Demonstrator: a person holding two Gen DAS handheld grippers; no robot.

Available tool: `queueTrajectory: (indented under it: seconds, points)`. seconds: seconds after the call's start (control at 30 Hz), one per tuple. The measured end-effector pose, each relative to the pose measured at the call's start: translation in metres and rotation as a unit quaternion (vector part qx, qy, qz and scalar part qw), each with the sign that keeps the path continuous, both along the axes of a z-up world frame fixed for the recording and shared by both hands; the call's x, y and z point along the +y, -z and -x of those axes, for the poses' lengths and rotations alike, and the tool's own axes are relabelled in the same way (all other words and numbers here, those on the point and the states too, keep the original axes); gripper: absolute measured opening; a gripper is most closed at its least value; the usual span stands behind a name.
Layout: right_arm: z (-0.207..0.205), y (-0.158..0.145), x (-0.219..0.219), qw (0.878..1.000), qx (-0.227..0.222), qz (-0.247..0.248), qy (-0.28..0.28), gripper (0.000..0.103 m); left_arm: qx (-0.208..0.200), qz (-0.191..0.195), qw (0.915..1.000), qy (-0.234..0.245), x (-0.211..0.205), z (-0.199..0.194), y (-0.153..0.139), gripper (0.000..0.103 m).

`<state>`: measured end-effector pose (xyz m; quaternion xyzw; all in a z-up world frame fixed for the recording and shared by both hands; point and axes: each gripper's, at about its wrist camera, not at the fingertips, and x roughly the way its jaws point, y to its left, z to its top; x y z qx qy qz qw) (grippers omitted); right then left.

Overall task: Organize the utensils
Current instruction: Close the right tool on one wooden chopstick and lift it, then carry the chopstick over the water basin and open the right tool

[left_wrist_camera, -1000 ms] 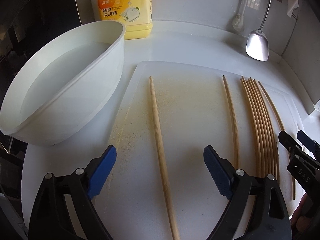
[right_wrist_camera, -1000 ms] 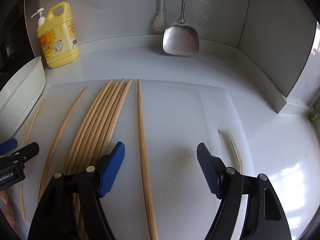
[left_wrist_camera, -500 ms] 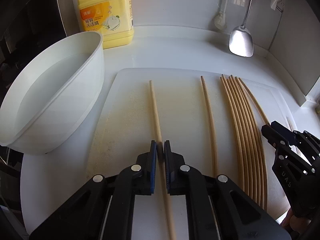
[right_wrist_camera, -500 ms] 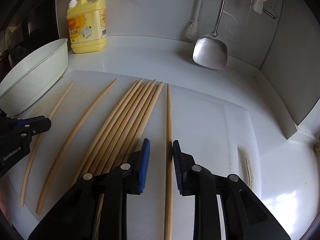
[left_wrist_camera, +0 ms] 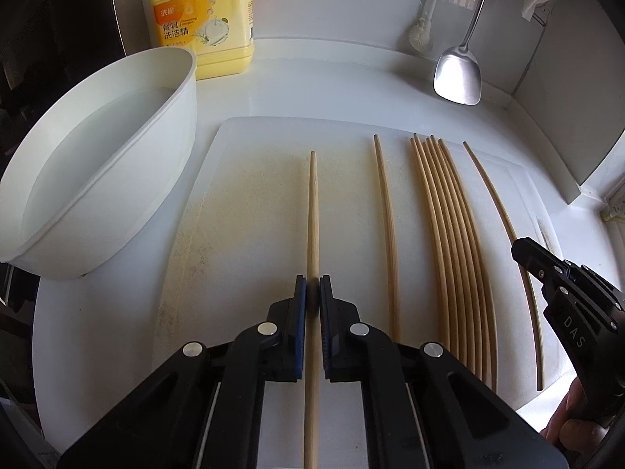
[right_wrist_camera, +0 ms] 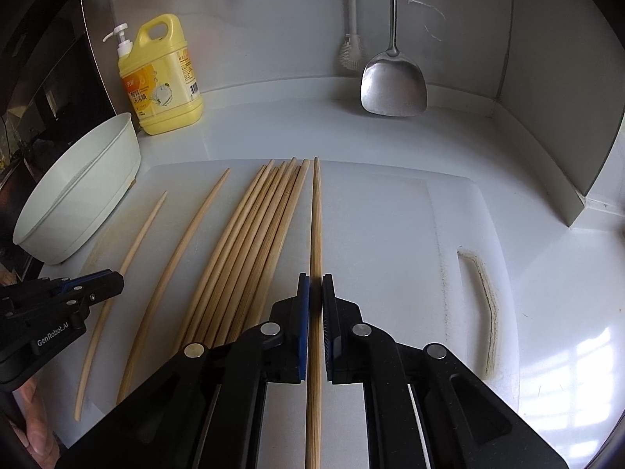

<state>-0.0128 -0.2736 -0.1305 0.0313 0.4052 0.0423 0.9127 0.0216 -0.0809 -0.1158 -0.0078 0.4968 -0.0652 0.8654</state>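
Several wooden chopsticks lie lengthwise on a white cutting board (left_wrist_camera: 254, 179). My left gripper (left_wrist_camera: 313, 289) is shut on the leftmost chopstick (left_wrist_camera: 313, 211). My right gripper (right_wrist_camera: 315, 287) is shut on the rightmost chopstick (right_wrist_camera: 316, 215). Between them lie a single chopstick (left_wrist_camera: 386, 215) and a tight bundle of several chopsticks (left_wrist_camera: 449, 226), also in the right wrist view (right_wrist_camera: 250, 242). The right gripper shows at the right edge of the left wrist view (left_wrist_camera: 566, 297); the left one shows at the left edge of the right wrist view (right_wrist_camera: 58, 305).
A white basin (left_wrist_camera: 97, 179) holding water stands left of the board. A yellow detergent bottle (left_wrist_camera: 203, 19) stands behind it. A metal spatula (right_wrist_camera: 392, 82) and a white brush (right_wrist_camera: 351, 51) hang on the back wall. The wall corner closes the right side.
One second ago both grippers were open astride their chopsticks. Both have closed on them, and both views have risen a little since half a second ago.
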Motion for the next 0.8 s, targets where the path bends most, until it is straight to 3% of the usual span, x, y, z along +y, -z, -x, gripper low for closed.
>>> queueTrajectory:
  seconds: [0.4, 0.67, 0.8]
  points:
    - [0.003, -0.062, 0.017, 0.998, -0.028, -0.030, -0.043, 0.006, -0.032, 0.020, 0.9989, -0.028, 0.036, 0.024, -0.078, 0.007]
    - [-0.021, -0.103, 0.096, 0.993, -0.051, -0.048, -0.096, 0.006, -0.066, 0.013, 0.9942, -0.083, 0.123, 0.010, -0.115, 0.007]
    - [-0.043, -0.110, 0.149, 0.991, -0.056, -0.053, -0.108, 0.006, -0.079, 0.006, 0.9932, -0.085, 0.173, -0.014, -0.120, 0.007]
